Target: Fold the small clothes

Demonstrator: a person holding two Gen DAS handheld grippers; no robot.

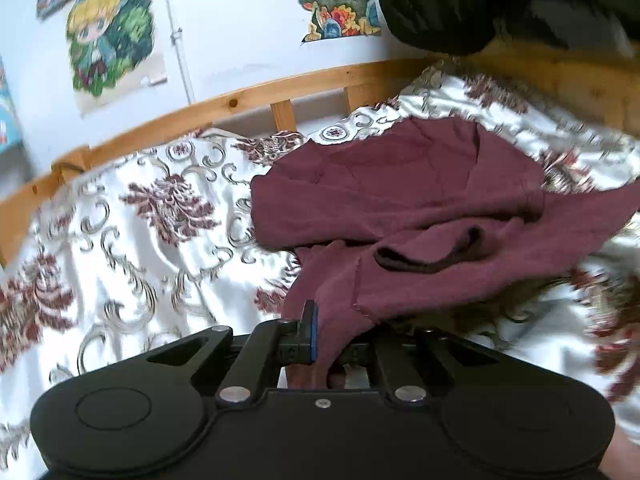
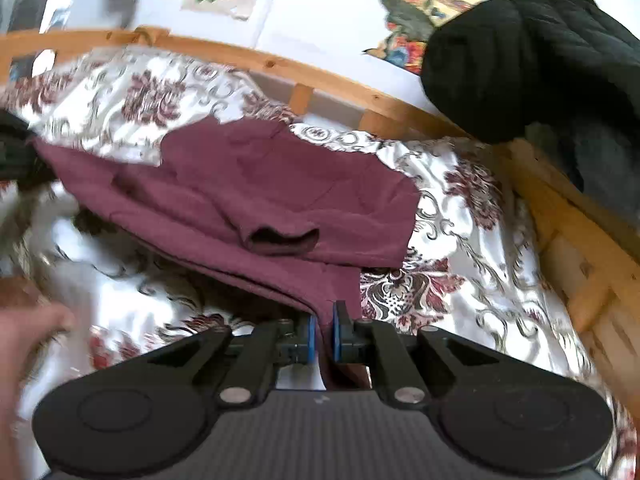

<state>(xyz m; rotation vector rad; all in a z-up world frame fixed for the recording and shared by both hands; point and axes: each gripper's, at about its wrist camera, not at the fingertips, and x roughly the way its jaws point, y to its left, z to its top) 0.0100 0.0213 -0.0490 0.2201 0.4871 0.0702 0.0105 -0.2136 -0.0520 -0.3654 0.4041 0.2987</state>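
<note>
My left claw [image 1: 320, 336] pinches one edge of the maroon garment [image 1: 400, 200], my right claw [image 2: 323, 334] pinches another edge [image 2: 280, 184]; both are pressed together on the cloth. The garment lies crumpled on the floral bedspread [image 1: 132, 240], near the wooden bed rail [image 1: 240, 100]. A black bundle [image 2: 520, 60] rests on the rail.

A bed is covered with a shiny white bedspread [image 1: 132, 248] patterned with dark red flowers and grey scrolls. Along its far side runs a wooden rail [image 1: 248, 98] on short upright slats, and the wooden frame [image 2: 576, 216] turns the corner at the right. A bulky black garment [image 2: 528, 56] hangs over that right corner. On the pale wall [image 1: 240, 20] behind hang colourful cartoon pictures [image 1: 112, 36], one showing a blond figure among green leaves.
</note>
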